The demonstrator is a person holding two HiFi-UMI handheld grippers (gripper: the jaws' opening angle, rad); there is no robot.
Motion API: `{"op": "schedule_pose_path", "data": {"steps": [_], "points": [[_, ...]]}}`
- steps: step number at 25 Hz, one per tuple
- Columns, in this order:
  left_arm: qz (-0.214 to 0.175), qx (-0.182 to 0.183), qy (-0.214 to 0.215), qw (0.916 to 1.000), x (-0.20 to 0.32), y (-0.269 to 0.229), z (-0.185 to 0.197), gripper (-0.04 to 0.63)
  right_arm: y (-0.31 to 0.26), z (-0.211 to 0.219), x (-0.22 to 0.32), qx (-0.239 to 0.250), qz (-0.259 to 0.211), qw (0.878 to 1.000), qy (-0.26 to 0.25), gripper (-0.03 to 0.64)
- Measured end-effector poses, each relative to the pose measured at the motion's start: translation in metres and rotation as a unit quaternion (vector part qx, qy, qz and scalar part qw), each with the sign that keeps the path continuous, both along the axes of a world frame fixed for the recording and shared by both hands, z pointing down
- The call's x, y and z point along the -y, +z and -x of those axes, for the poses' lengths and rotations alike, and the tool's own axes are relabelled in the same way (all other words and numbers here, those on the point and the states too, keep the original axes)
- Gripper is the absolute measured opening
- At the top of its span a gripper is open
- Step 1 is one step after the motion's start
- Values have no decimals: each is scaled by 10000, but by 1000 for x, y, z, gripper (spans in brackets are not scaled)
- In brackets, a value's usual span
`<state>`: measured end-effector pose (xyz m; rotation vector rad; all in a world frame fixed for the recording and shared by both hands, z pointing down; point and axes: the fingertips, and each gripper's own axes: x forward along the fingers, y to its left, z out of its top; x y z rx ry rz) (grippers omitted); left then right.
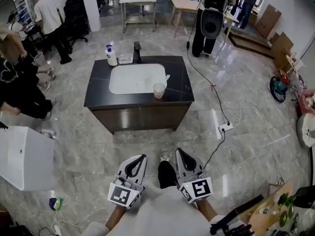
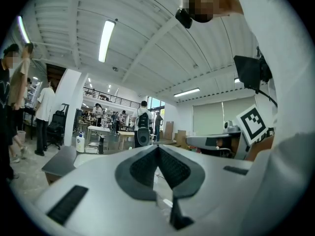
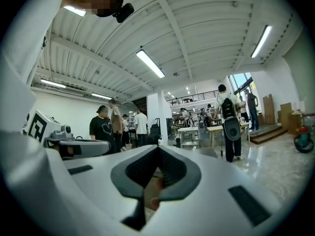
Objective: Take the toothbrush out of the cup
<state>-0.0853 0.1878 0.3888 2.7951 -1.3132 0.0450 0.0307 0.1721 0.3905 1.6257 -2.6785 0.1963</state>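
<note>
Both hand-held grippers are held low and side by side in front of the person. The left hand-held gripper (image 1: pixel 141 158) and the right hand-held gripper (image 1: pixel 179 152) each have their jaws closed together on nothing, and both point level over the marble floor (image 1: pixel 98 146). Well ahead of them stands the dark counter (image 1: pixel 98 88) with its white basin (image 1: pixel 135 78). The cup (image 1: pixel 159 91) sits on the counter at the basin's near right corner, and the toothbrush (image 1: pixel 166 78) stands in the cup, leaning up and to the right, with a soap bottle (image 1: pixel 111 56) and the faucet (image 1: pixel 137 51) along the counter's far edge.
</note>
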Motion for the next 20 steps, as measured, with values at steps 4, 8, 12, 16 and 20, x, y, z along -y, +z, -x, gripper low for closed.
{"op": "schedule_pose_path", "data": {"steps": [4, 8, 12, 16, 20], "points": [[25, -18, -92, 10000, 39, 2, -4, -5, 7, -4, 37, -66, 92, 9999, -70, 3], [37, -21, -194, 9998, 77, -1, -15, -5, 6, -15, 76, -37, 127, 9998, -173, 3], [4, 14, -289, 9996, 114, -3, -26, -5, 7, -27, 116, -28, 137, 9995, -283, 3], [68, -83, -434, 9990, 147, -9, -34, -5, 9, -33, 148, -11, 210, 9991, -377, 3], [22, 105, -460, 9989, 174, -9, -41, -5, 8, -41, 174, 21, 236, 9987, -443, 3]]}}
